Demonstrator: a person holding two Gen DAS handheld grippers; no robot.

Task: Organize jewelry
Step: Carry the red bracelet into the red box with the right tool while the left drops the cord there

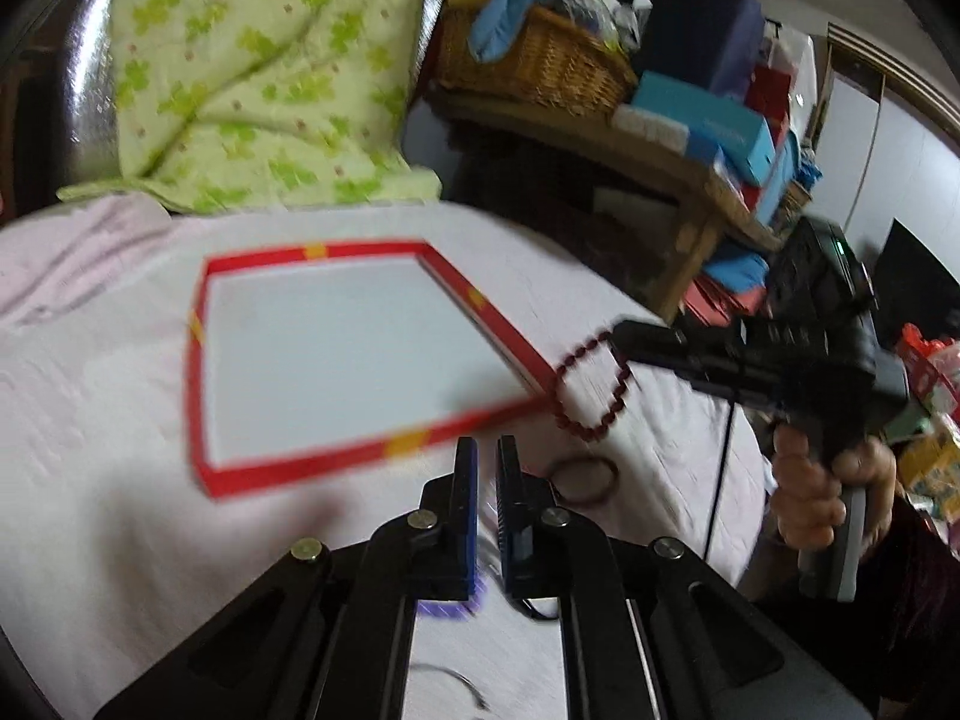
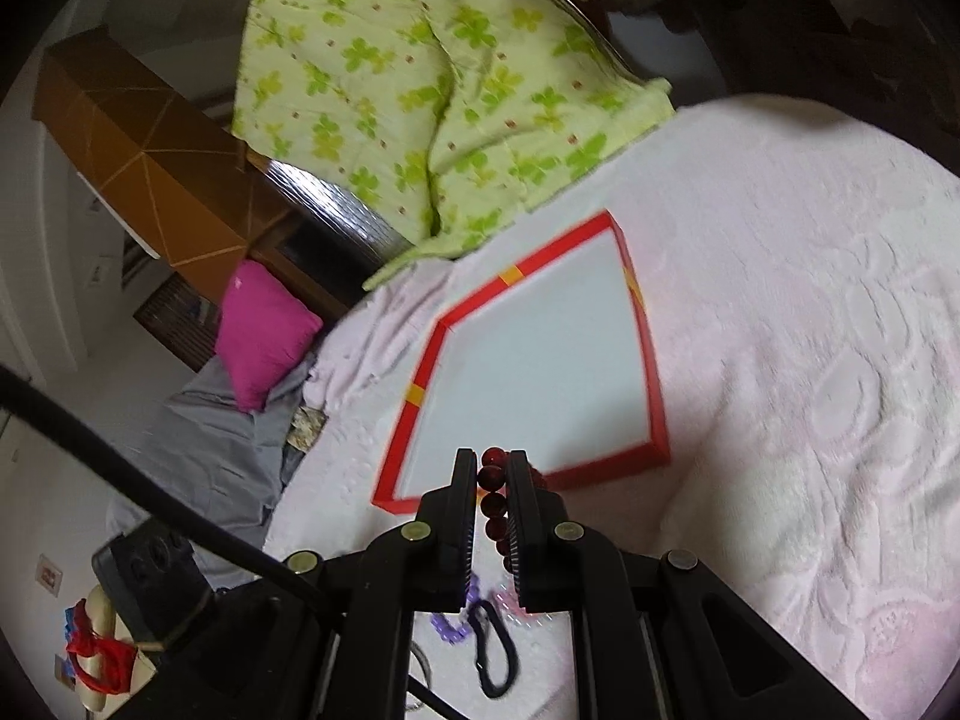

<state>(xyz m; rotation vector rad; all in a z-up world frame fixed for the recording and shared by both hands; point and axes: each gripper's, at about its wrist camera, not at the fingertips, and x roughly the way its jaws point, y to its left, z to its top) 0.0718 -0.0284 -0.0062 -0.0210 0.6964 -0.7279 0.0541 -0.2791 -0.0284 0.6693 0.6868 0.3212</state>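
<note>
Bead bracelet pinched, right gripper above tray

Black tool arms, brass screws, bare-skinned hand.

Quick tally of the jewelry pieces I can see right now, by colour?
Dark red bead bracelet, held in the right tool: 1
Brown ring-shaped bangle on the bedspread: 1
Purple piece: 1
Black loop: 1
Pink piece, mostly hidden: 1
Total: 5
None lies in the red tray yet.
</note>
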